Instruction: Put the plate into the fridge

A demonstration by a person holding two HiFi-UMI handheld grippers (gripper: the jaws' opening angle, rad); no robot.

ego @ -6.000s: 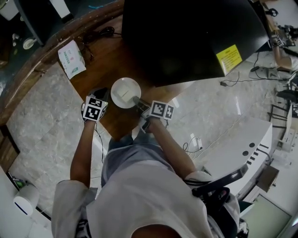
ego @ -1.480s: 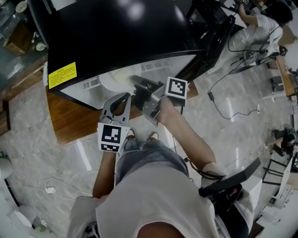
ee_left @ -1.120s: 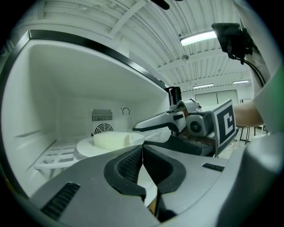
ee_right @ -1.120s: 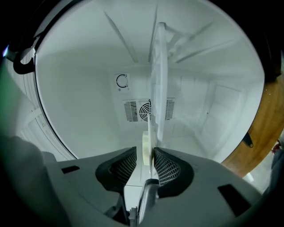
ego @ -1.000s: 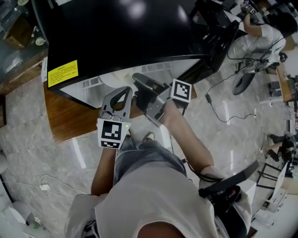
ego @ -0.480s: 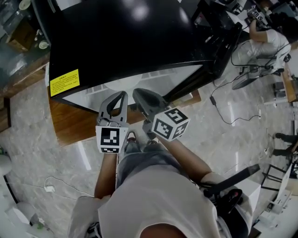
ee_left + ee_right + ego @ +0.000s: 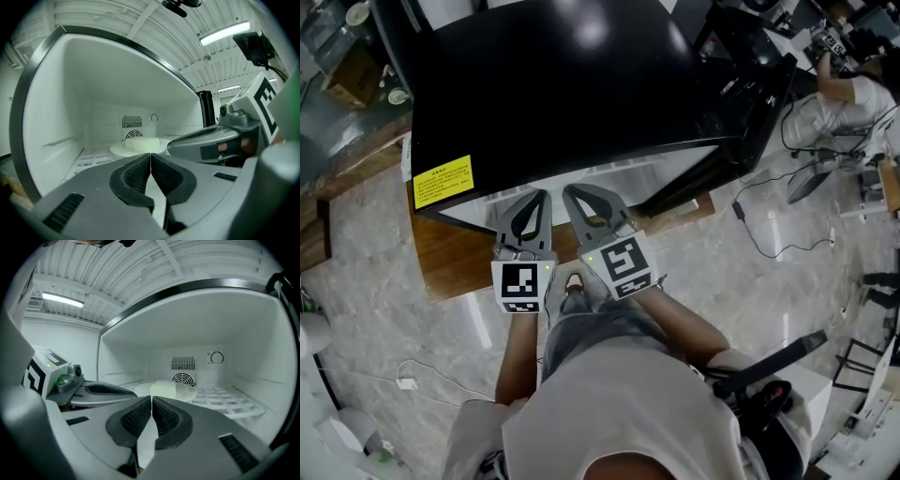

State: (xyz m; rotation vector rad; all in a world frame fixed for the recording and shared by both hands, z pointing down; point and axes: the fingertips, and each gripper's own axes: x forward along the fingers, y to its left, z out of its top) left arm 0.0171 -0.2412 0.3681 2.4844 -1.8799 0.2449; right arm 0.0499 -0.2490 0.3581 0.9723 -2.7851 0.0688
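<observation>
A pale marble floor (image 7: 356, 244) spread under everything. On it stood a black fridge (image 7: 581, 84), its white inside open toward the person, with a wooden table (image 7: 441, 262) showing beneath its front edge in the head view. Inside, a white wire shelf (image 7: 225, 401) ran across the bottom, back to a rear wall with a round fan grille (image 7: 183, 363).

The left gripper (image 7: 536, 197) and the right gripper (image 7: 572, 192) were held side by side, close together, just at the mouth of the fridge and pointing into it. The left gripper's jaws were pressed together with nothing between them. The right gripper's jaws had just been closing and now met as well, clenched on nothing.

The white plate (image 7: 189, 390) sat inside the fridge, on the shelf toward the back, in front of the grille and clear of both grippers. A pale block (image 7: 163, 389) lay on the plate. A yellow sticker (image 7: 442, 180) sat on the fridge's front edge, to the left of the grippers.
</observation>
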